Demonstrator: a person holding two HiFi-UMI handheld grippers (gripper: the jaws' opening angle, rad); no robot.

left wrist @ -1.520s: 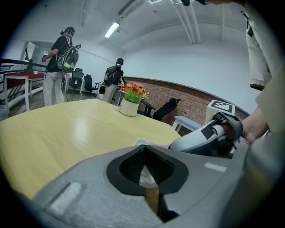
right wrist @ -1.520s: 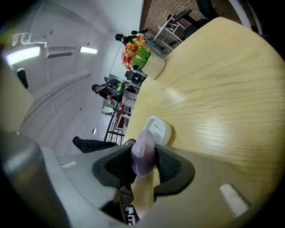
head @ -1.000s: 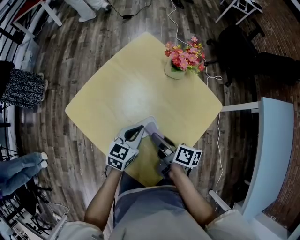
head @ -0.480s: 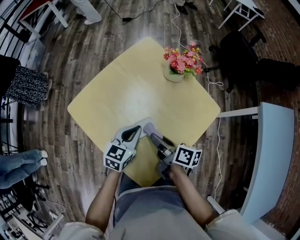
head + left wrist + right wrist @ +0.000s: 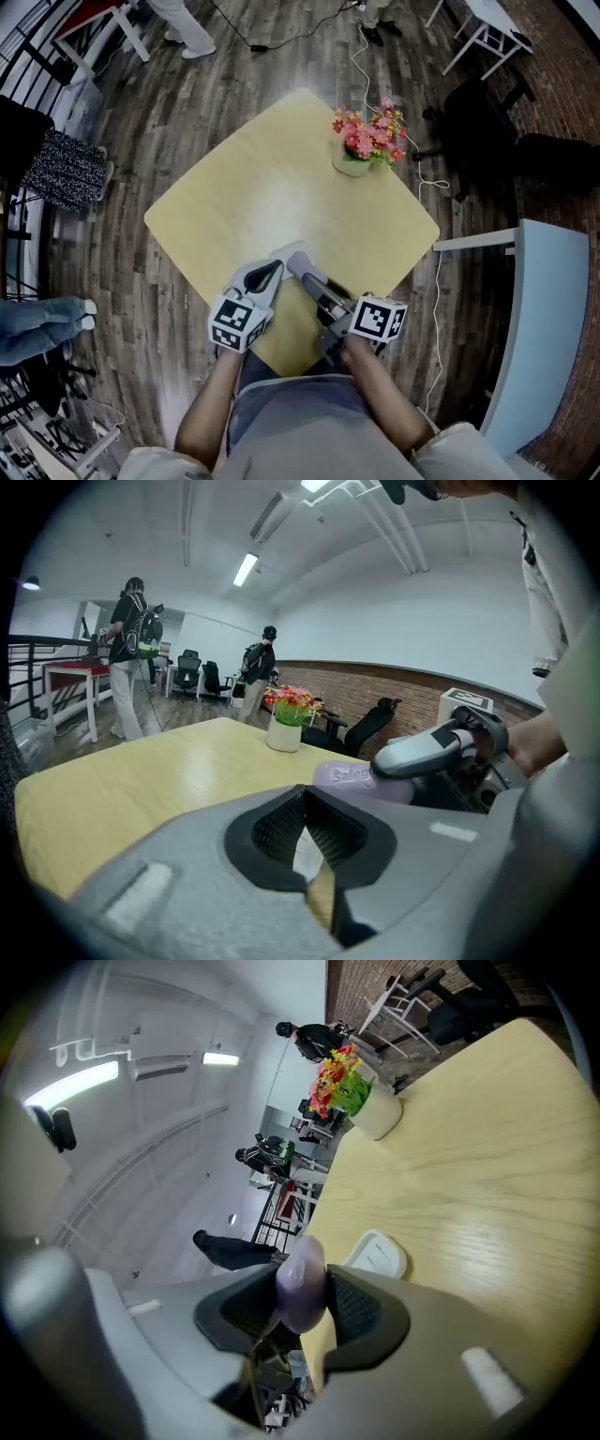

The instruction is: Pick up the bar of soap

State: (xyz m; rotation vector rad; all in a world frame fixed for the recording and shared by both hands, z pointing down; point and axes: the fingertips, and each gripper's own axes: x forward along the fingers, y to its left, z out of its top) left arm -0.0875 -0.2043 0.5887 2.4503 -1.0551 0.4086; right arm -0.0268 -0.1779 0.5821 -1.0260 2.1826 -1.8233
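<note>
A lavender bar of soap (image 5: 300,261) hangs just above the near corner of the yellow table (image 5: 281,169), and my right gripper (image 5: 309,277) is shut on it. In the right gripper view the soap (image 5: 300,1274) stands on edge between the two pads. My left gripper (image 5: 277,263) sits close beside it on the left, jaws shut with nothing in them. From the left gripper view the soap (image 5: 349,778) shows past my shut jaws. A white soap dish (image 5: 378,1252) lies on the table under the two gripper tips.
A pot of pink flowers (image 5: 361,150) stands at the table's far right corner. A black chair (image 5: 478,94) and a pale panel (image 5: 539,309) are to the right of the table. Two people (image 5: 127,667) stand far off on the wooden floor.
The head view has shifted slightly. Both grippers keep nearly the same place, and the soap stays in the right gripper.
</note>
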